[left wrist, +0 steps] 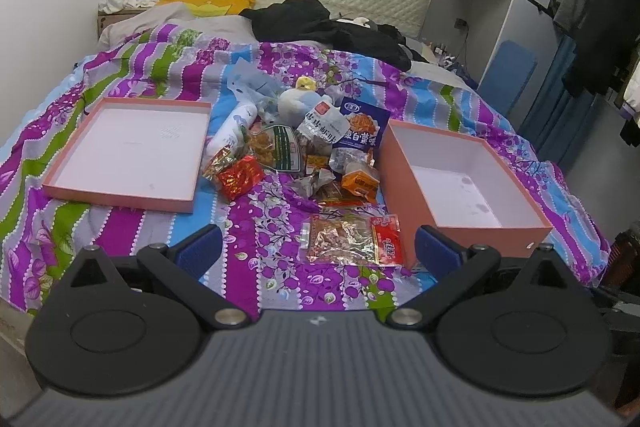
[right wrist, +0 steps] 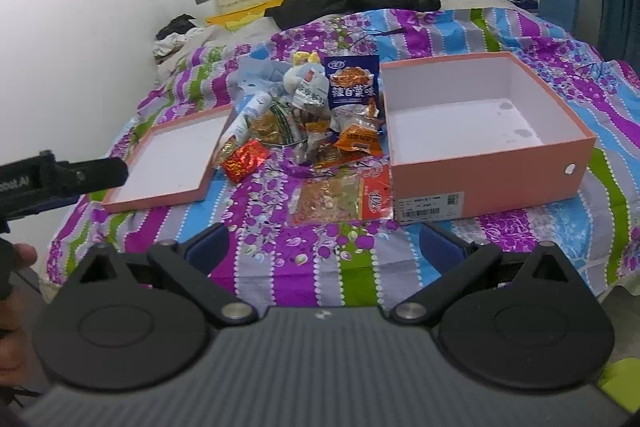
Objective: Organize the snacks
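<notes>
Between my left gripper's (left wrist: 318, 247) spread blue fingers, low in the left wrist frame, lies a flat clear snack packet (left wrist: 352, 241) with a red end; the fingers hold nothing and touch nothing. My right gripper (right wrist: 324, 247) is spread just as wide and equally empty, hovering over the striped floral bedspread (right wrist: 280, 267) at the bottom centre of its frame.

Just beyond the packet, mid-frame, sits the snack pile (left wrist: 300, 151). I can read white Chinese characters on the blue bag (left wrist: 360, 129), though I can't make out its round logo. A white bag (left wrist: 320, 127) beside it carries dark Chinese print with a small red label. Closer in the pile are a red foil pack (left wrist: 240, 177) and an orange pack (left wrist: 360, 183); a small plush toy (left wrist: 298, 97) sits at the back.

Right of centre stands the deep pink box (left wrist: 464, 215), white inside, with the packet's red end just beside its near corner. Left of centre lies the shallow pink lid (left wrist: 128, 151), open side up.

Only the right wrist view shows the barcode sticker (right wrist: 430, 207) on the box's front, its print too small to read, plus the other handset (right wrist: 60, 179) at the left edge, marked with letters ending "AI". Only the left wrist view shows hanging clothes (left wrist: 600, 23) at the upper right.
</notes>
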Demonstrator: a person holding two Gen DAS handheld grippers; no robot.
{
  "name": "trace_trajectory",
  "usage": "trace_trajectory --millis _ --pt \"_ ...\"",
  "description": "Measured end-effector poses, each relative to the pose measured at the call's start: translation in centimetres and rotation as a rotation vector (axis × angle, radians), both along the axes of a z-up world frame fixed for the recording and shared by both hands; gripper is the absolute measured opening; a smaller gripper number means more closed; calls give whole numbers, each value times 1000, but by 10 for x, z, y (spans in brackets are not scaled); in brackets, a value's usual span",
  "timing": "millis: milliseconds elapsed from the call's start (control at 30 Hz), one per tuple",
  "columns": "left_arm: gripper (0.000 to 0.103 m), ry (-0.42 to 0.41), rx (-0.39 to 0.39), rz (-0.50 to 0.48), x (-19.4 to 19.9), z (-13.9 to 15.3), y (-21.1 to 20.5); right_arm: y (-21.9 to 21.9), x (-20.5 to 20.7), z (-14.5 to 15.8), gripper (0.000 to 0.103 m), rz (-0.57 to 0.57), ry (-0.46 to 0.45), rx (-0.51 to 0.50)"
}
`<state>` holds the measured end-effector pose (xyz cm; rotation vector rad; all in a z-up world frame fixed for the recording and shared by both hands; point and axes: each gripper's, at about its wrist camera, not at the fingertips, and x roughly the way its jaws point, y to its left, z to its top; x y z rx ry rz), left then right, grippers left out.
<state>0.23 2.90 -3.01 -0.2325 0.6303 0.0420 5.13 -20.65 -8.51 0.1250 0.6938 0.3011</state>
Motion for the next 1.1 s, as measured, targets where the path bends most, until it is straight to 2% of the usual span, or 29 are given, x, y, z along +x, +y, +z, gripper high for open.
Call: trace_trajectory --millis 267,500,633,800,1100 --pt "103 5 -5 -10 -2 -8 2 4 -6 -4 103 -20 -8 -43" --pt "103 13 42 -12 -4 -21 -3 -1 -1 -17 98 -20 29 -9" --pt "103 14 20 -71 4 -31 2 2 7 -23 96 -10 33 -13" --pt "102 51 34 -55 32 -50 14 20 27 -39 93 36 76 -32" --pt "102 109 84 -40 123 -101 49 59 88 -72 92 72 104 -120"
